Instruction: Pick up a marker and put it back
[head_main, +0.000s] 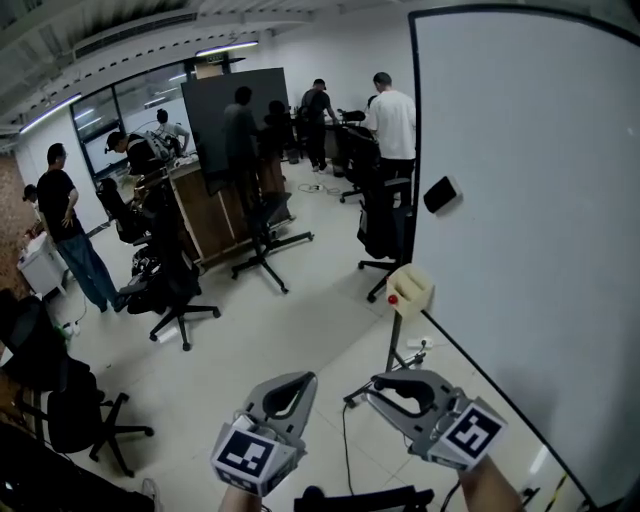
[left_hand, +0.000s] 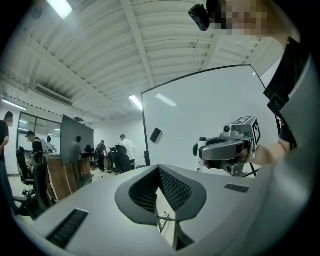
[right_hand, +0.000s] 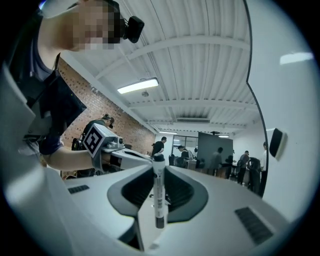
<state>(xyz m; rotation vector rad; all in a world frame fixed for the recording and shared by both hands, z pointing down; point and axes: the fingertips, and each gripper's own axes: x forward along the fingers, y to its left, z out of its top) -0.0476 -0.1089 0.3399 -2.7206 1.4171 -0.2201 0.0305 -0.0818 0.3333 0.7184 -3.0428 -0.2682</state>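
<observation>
Two tongs are working just left of the whiteboard (head_main: 520, 200): the right tongs (right_hand: 159, 172) are clenching the marker (right_hand: 159, 200) upright, the left tongs (left_hand: 160, 169) are riding closed and empty, so carrying seems underway, and returning is calling for finding the marker's place.

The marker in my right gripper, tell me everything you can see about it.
The marker is a slim white pen that looks like plastic, with a dark cap on its top end, a dark lower end and small dark print on the barrel. It stands upright across the right gripper, whose two jaws are closed on the barrel, so both ends stick out. Nothing else touches it. It is held in the air near the whiteboard.
</observation>
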